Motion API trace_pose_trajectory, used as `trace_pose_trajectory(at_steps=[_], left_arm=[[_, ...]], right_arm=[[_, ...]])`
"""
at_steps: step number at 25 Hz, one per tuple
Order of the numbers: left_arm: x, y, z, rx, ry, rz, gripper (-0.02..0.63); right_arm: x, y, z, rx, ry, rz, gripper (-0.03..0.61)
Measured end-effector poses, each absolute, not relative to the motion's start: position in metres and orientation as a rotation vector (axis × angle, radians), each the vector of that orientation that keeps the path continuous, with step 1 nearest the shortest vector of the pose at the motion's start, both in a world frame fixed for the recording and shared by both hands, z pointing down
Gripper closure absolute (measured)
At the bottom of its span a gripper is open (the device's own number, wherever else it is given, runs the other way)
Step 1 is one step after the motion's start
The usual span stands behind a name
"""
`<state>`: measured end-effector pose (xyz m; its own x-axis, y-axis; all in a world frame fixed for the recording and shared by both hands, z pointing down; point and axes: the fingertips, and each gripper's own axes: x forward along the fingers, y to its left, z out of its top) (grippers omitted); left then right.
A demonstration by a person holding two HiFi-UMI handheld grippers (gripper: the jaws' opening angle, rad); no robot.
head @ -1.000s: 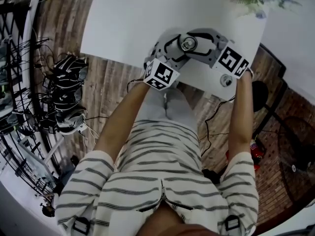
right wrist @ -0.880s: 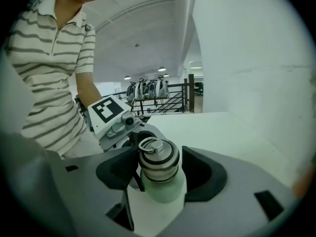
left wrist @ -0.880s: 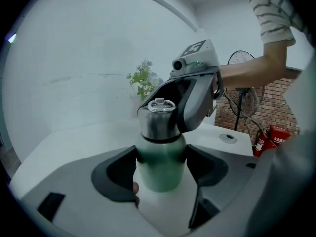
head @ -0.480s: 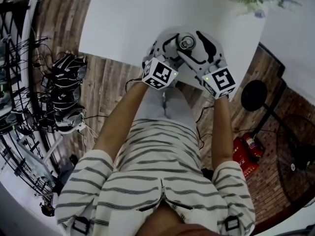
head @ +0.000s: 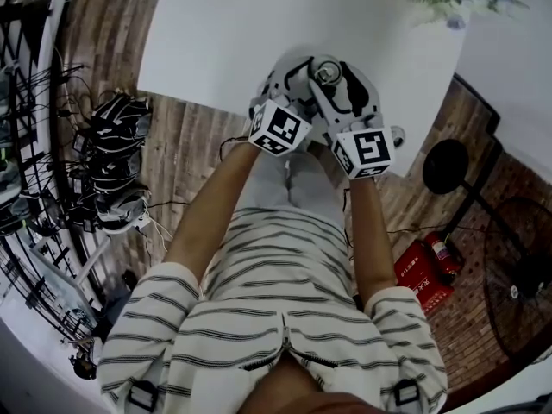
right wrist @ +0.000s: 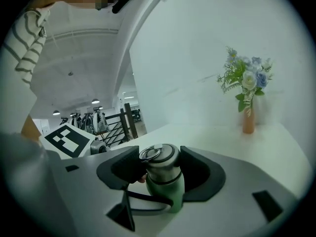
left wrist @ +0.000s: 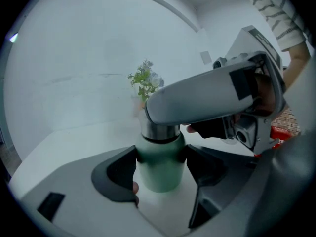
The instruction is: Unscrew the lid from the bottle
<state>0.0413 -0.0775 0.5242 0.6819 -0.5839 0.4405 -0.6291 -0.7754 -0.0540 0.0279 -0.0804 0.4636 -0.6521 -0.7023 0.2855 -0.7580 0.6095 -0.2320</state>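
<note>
Bottle [left wrist: 159, 174], green, upright on white table [head: 224, 33] near front edge. Left gripper [left wrist: 160, 159] clamps green body. Right gripper [right wrist: 159, 166] jaws, just closing in, press metal lid [right wrist: 162, 157] from both sides. Lid on bottle.

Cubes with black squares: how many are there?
2. The left cube and the right cube sit side by side at the table edge, nearer the person than the bottle.

Striped shirt [head: 285, 317]; grey right claw [right wrist: 163, 168], marker cube [head: 363, 152]
</note>
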Motion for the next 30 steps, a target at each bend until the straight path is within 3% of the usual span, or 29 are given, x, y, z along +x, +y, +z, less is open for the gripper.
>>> trace_pose_trajectory(at_steps=[12,30], left_arm=[[0.041,-0.077,0.522,2.792,-1.008,0.666,0.298],[0.042,-0.075,0.525,2.793,-0.988,0.687,0.298]], right_arm=[[0.027,-0.076,0.463,1.021,-2.711,0.417,0.317],[0.024,-0.066,0.465,-0.022,-2.720,0.211,0.318]])
